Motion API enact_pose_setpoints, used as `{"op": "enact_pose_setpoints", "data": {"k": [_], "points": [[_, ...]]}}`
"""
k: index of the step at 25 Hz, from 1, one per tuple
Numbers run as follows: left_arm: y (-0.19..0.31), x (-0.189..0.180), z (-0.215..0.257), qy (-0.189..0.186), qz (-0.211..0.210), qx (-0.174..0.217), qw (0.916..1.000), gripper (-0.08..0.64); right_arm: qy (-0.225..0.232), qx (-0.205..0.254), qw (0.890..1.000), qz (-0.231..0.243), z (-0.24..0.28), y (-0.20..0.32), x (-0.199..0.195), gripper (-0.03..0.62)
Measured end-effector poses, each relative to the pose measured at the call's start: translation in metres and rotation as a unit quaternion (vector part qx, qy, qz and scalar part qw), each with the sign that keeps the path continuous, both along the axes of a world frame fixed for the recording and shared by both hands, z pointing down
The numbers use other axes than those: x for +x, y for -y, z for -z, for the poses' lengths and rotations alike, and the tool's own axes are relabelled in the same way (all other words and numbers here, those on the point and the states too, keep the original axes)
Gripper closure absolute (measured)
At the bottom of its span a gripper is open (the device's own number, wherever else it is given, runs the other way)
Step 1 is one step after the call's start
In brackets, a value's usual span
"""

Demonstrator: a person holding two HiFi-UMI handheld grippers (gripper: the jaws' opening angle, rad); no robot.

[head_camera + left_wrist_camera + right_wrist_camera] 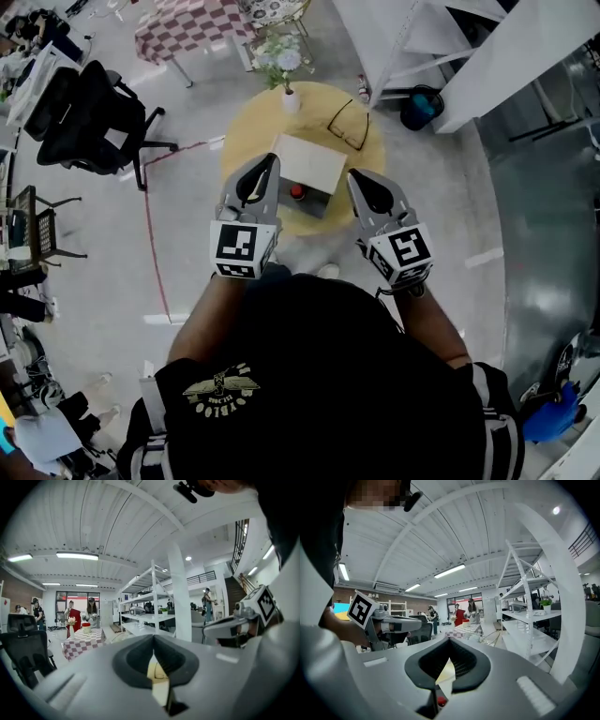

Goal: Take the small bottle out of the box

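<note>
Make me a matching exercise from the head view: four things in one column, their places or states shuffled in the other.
Things:
1 small bottle
2 vase
3 office chair
4 right tongs

Places or states:
A shut, holding nothing
B far edge of the round table
C inside the box
D off the table, to its left

Pairs: 1-C, 2-B, 3-D, 4-A

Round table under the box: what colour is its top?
Pale yellow. The round table shows best in the head view.
</note>
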State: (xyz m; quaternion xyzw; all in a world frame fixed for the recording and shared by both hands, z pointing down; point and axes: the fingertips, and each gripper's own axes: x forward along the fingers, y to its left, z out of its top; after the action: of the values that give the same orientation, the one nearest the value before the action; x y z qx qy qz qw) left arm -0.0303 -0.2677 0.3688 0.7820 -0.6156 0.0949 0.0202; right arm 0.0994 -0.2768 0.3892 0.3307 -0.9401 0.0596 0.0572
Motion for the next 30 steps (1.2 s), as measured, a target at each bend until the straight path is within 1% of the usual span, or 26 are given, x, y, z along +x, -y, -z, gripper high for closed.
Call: {"op": "enact_pose_setpoints", "data": {"k": [4, 7, 10, 13, 15, 17, 20, 23, 27, 30], "points": [[-0.011, -0.012, 0.001, 0.008, 0.004, 0.0, 1.0, 0.56, 0.008, 0.002, 1.0, -0.008, 0.001, 0.002, -0.005, 0.584], [-0.01, -0.023, -0.001, 0.004, -0.008, -0.003, 1.0, 0.56, 0.01, 0.002, 0.999, -0.03, 0.005, 0.001, -0.013, 0.584], [-0.003, -0.025, -0.005, -0.002, -0.034, -0.005, 0.9994, 0.56, 0.01, -0.002, 0.998, -0.055, 0.003, -0.002, -0.015, 0.584], [0.004, -0.029, -0.005, 0.001, -0.076, -0.003, 0.9971, 0.56, 0.006, -0.009, 0.996, -0.093, -0.002, 0.0, -0.021, 0.584], [0.005, -0.042, -0.004, 0.002, -0.097, 0.0, 0.9953, 0.56, 0.005, -0.011, 0.993, -0.119, -0.002, 0.0, -0.031, 0.584], [0.005, -0.061, -0.004, -0.004, -0.108, -0.002, 0.9942, 0.56, 0.002, -0.01, 0.99, -0.138, 0.0, -0.001, -0.046, 0.584], [0.008, -0.09, -0.008, -0.018, -0.12, -0.012, 0.9925, 0.56, -0.007, -0.005, 0.988, -0.156, 0.004, -0.005, -0.072, 0.584], [0.013, -0.113, -0.01, -0.032, -0.136, -0.01, 0.9902, 0.56, -0.018, 0.005, 0.985, -0.172, 0.01, -0.009, -0.095, 0.584], [0.015, -0.134, -0.009, -0.044, -0.164, -0.005, 0.9854, 0.56, -0.029, 0.01, 0.98, -0.199, 0.015, -0.018, -0.118, 0.584], [0.013, -0.143, -0.01, -0.054, -0.184, -0.002, 0.9814, 0.56, -0.045, 0.008, 0.976, -0.215, 0.014, -0.026, -0.128, 0.584]]}}
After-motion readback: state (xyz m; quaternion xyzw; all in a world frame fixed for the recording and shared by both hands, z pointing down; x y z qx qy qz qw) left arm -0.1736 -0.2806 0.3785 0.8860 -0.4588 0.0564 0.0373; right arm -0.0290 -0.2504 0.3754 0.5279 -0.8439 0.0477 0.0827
